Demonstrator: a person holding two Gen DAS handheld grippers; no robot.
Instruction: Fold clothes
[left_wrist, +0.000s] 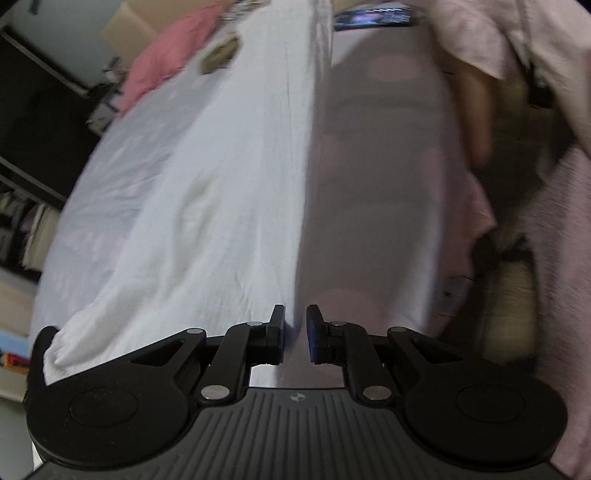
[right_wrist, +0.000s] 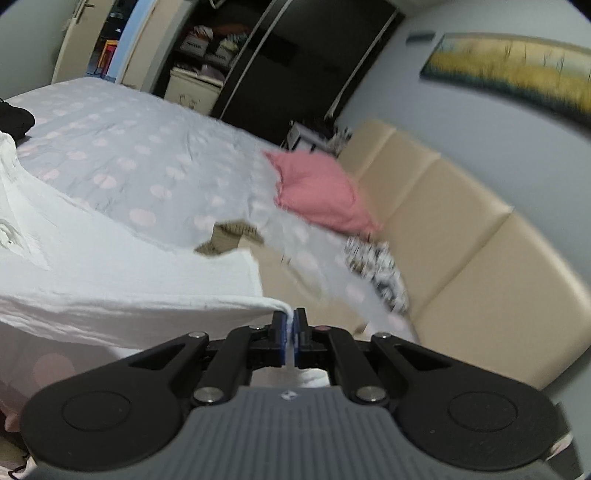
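Looking along the left gripper (left_wrist: 295, 334): one white garment (left_wrist: 207, 206), thin woven cotton by the look of it, runs long and narrow away from the camera over the bed (left_wrist: 376, 206), whose cover is pale with faint pink dots. Its near edge passes between the jaws, which stand narrow with a slit of daylight left; pads do not visibly press the cloth, so no firm hold read here. Judged light, limp, creasing easily, no stiffness to carry a fold by itself; best taken at hems and corners, where doubled cloth gives the pads something to bite. One pink pillow (left_wrist: 162, 62) far off to the left, one pinkish cloth (left_wrist: 509, 40) hanging blurred at upper right, a person's arm (left_wrist: 476, 110) below it, also blurred. Right wrist view: right gripper (right_wrist: 294, 338) is closed on a corner of the same white garment (right_wrist: 122, 280), cloth pinched between the blue pads and lifted, the sheet sagging away to the left toward the bed (right_wrist: 122, 155). Sag confirms softness; a single pinched corner may slip if tugged hard. Count here: one white garment, one pink pillow (right_wrist: 321, 188), one black-and-white patterned item (right_wrist: 376, 269) by the beige headboard (right_wrist: 461, 229), one dark item (right_wrist: 14, 120) at far left edge.
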